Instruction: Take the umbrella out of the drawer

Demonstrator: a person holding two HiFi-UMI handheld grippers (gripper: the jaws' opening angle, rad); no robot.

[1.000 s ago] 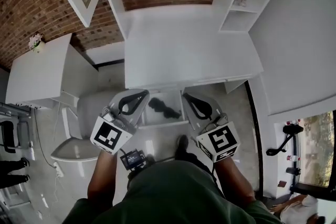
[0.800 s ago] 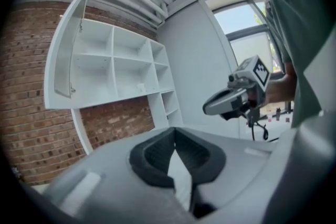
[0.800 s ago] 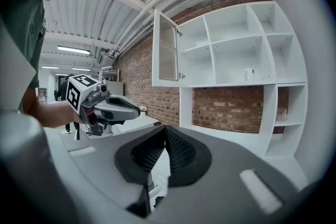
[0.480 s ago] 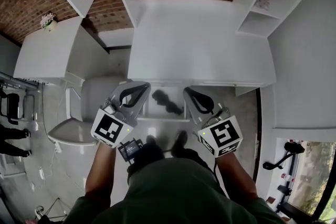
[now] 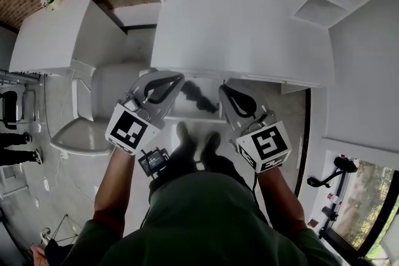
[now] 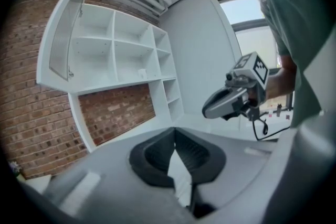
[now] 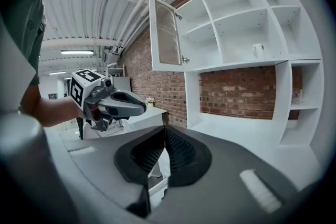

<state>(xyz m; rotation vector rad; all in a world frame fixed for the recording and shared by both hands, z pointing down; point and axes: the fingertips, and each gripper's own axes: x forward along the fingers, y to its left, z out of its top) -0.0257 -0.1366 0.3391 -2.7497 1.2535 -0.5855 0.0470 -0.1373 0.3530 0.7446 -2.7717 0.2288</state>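
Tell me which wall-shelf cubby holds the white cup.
The lower row's middle cubby: the white cup stands on its floor; neighbouring cubbies look empty.

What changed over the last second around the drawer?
The left hand-held gripper and the right hand-held gripper both sank forward toward the open drawer, one at each side. Nothing was grasped: both remain shut and empty, and the umbrella still lies in the drawer.

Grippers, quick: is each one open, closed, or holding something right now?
Left gripper: closed, holding nothing.
Right gripper: closed, holding nothing.
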